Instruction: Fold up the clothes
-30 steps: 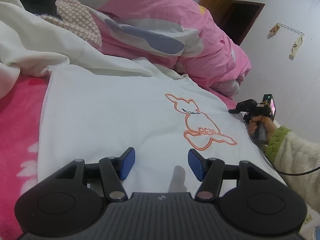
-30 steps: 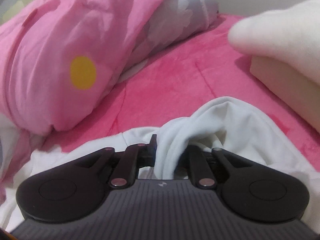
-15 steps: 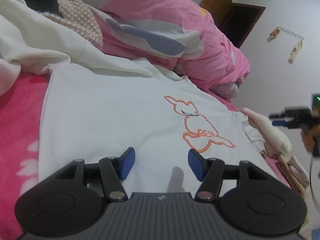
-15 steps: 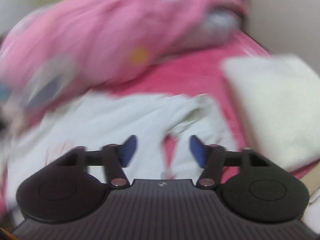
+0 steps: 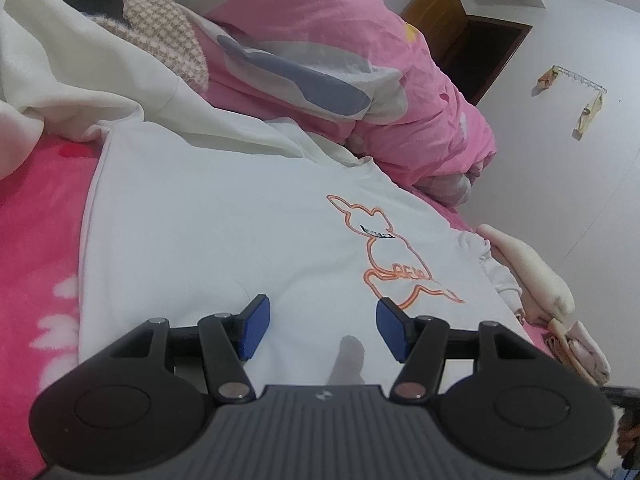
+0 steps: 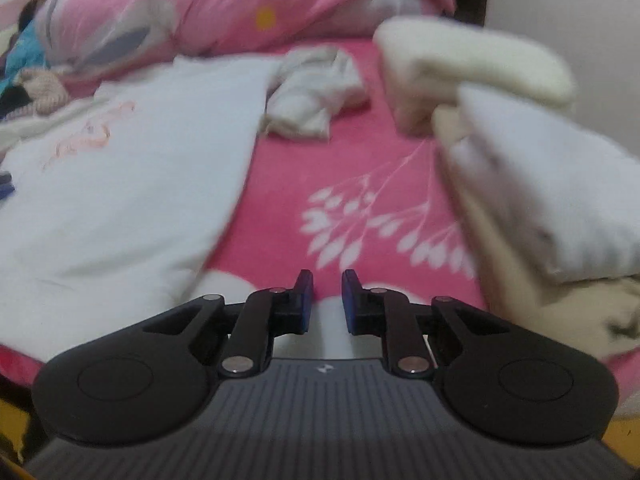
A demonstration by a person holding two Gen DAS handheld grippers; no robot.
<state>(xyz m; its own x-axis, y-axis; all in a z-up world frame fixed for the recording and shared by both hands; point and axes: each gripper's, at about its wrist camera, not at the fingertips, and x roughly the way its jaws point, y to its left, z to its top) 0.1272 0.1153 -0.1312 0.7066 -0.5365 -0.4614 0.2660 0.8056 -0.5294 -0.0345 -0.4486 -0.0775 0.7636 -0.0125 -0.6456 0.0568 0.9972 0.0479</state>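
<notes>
White shirt lies flat on the pink blanket, orange print up, its sleeve bunched at the far right edge. Left gripper hovers over the near hem, jaws apart, nothing between them. Right gripper sits over bare blanket right of the shirt — jaws have just been closing, a narrow gap remains, empty. Folded cream clothes lie further right — pink quilt beyond.

You had a smooth matt cotton-like white sweatshirt flat on a fuzzy pink fleece blanket. The duvet looked like thin crinkled cloth. The folded cream garment looked plush. The fingers carried matt blue pads on black plastic, with shiny metal pivots.
</notes>
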